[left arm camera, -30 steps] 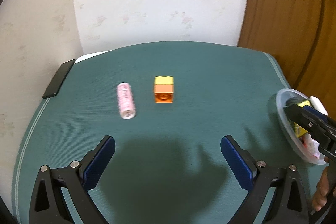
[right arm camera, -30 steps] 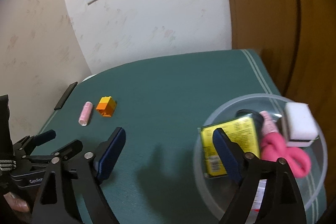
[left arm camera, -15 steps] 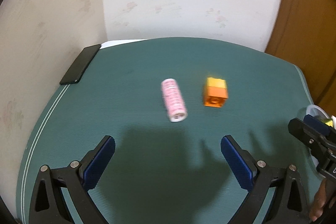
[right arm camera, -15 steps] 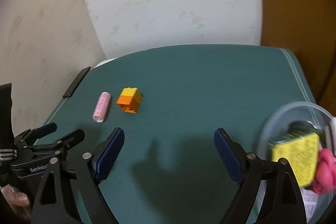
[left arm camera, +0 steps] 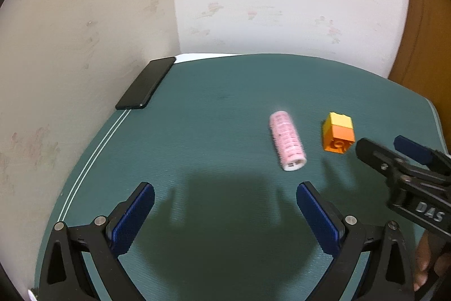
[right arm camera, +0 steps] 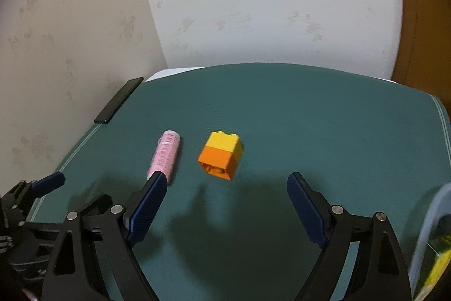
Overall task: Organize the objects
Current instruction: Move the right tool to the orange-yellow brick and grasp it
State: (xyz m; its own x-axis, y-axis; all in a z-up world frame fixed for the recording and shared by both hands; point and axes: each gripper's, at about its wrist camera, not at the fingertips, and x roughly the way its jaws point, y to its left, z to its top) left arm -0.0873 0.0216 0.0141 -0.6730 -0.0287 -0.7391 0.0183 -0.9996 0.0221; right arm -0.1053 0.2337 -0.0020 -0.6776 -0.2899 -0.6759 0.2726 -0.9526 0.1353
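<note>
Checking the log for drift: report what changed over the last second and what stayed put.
The right gripper swung left from over the clear bowl to face the orange-and-yellow block. The left gripper also turned left. Both remain open and empty. The block, pink roll and black phone lie unmoved.

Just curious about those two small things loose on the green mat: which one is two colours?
The block: its top half is yellow and its bottom half orange. The roll lying on its side beside it is pink all over.

"DAS" in white on right tool (left arm camera: 406, 148)
</note>
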